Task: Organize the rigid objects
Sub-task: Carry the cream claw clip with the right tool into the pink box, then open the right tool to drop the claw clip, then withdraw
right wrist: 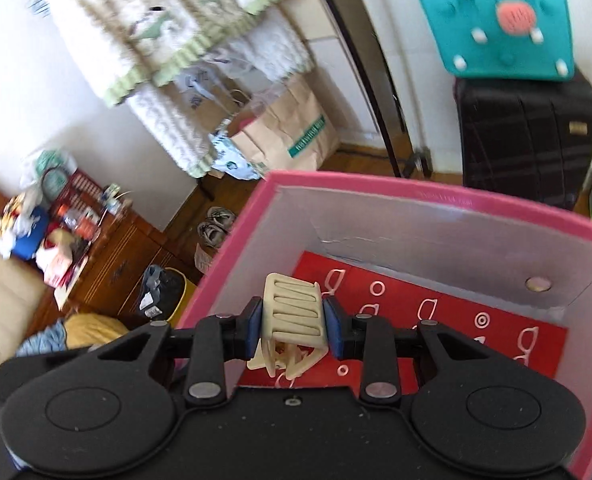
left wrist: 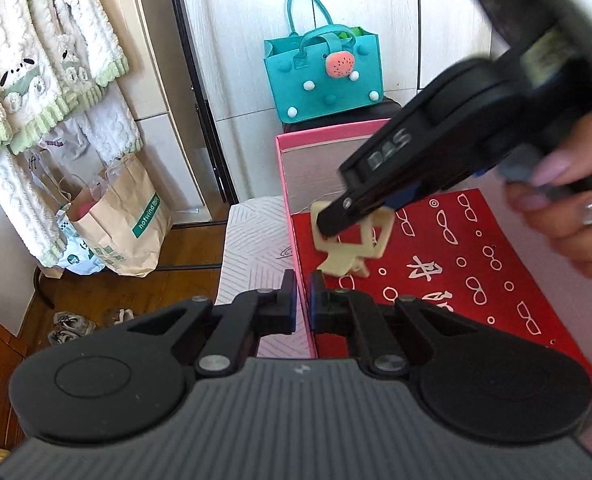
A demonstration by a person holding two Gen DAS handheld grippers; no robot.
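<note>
A cream plastic hair claw clip (right wrist: 293,314) is held between my right gripper's (right wrist: 294,326) blue pads, inside a pink box (right wrist: 231,240) with a red patterned sheet (right wrist: 436,320) on its floor. In the left wrist view the right gripper (left wrist: 336,226) holds the clip (left wrist: 352,248) just above the red sheet (left wrist: 456,260). My left gripper (left wrist: 303,300) is shut on the pink box's left wall (left wrist: 302,280) near its front corner.
A teal felt bag (left wrist: 324,76) sits on a black suitcase (right wrist: 528,136) behind the box. Paper bags (left wrist: 123,220), hanging towels (left wrist: 35,80) and shoes (left wrist: 71,326) are at the left. A white patterned surface (left wrist: 255,248) lies under the box.
</note>
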